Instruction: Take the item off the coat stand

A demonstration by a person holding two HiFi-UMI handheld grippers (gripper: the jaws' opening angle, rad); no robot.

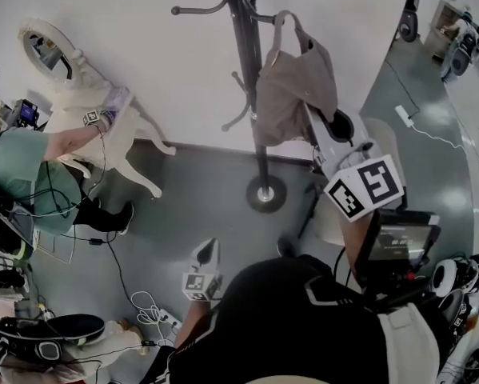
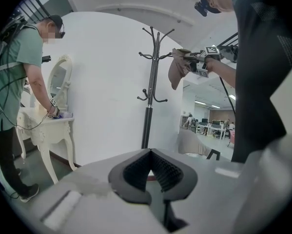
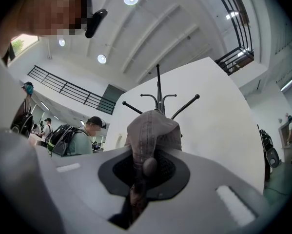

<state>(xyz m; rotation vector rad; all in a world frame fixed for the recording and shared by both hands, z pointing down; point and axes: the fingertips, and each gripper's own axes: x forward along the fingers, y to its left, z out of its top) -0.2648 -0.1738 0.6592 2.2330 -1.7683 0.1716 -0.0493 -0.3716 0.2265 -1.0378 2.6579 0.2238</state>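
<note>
- Overhead, in the head view, the taupe cap (image 1: 295, 94) hangs just right of the black coat stand (image 1: 247, 94). Its long axis runs up and down the picture, with the strap loop uppermost by a hook; whether it touches the hook I cannot tell.
- The right gripper (image 1: 329, 134) reaches to the cap's lower edge, and the left gripper (image 1: 207, 253) sits low, well apart from it.
- Below lies a grey floor (image 1: 199, 182), and a white wall (image 1: 143, 70) stands behind. At a white dressing table (image 1: 127, 134) on the left a person in green (image 1: 23, 166) is bent.
- Next, the left gripper view shows its pads meeting at the tips with nothing between. Up high, the cap droops from the right gripper, beside the stand's upper hooks.
- Lastly, the right gripper view shows the jaws clamped on the cap's fabric. The crown rises away towards the stand's top, and the button faces the camera.
</note>
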